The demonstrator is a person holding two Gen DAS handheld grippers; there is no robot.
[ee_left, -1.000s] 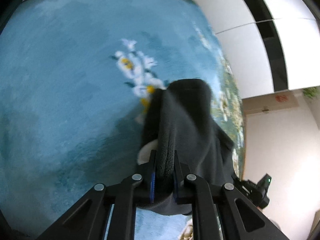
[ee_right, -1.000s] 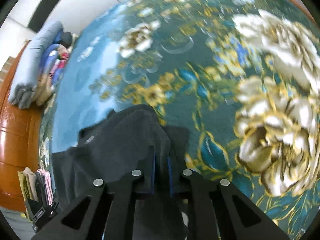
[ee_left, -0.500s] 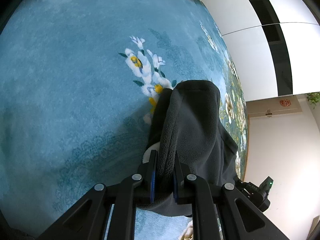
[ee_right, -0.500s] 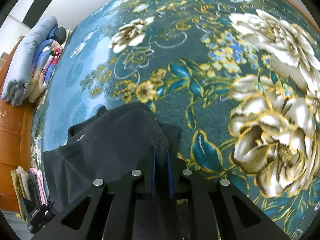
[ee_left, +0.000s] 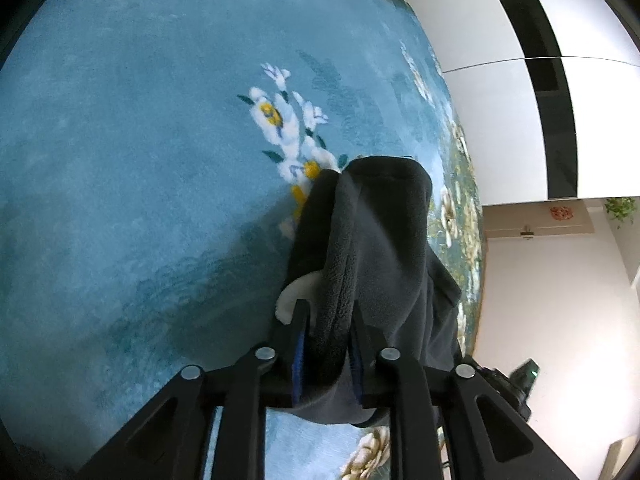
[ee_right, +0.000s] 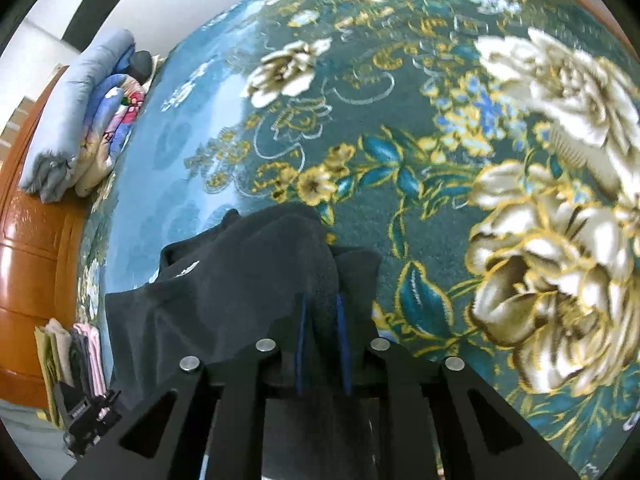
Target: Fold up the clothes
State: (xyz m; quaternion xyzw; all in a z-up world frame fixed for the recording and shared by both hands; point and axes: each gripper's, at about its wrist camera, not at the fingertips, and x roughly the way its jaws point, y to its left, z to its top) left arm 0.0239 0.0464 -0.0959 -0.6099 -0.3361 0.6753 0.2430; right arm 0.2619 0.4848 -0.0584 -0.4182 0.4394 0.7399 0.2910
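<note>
The fleece [ee_left: 384,248], a dark garment, lies on the carpet [ee_left: 140,160], bunched and doubled over, filling the view from centre to 6 o'clock in both wrist views. A white patch, perhaps a lining or label, peeks out at its 9 o'clock edge in the left view.

The left gripper [ee_left: 328,316] has a thick fold of fleece between its fingers; the jaws are opening, and the pads look to be easing off the cloth. The right gripper [ee_right: 320,312] likewise straddles a ridge of fleece [ee_right: 248,280], jaws opening, with a sliver of gap beside each blue pad.

By the look of it, 1 fold is just being laid down and let go. The garment is not yet a neat packet: edges flare at 9 o'clock in the right view, so smoothing or another fold probably remains.

No container shows. Folded bedding [ee_right: 76,120] sits at 10 o'clock, and a stack of cloths [ee_right: 76,360] at 8 o'clock, beside a wooden frame [ee_right: 36,240].
</note>
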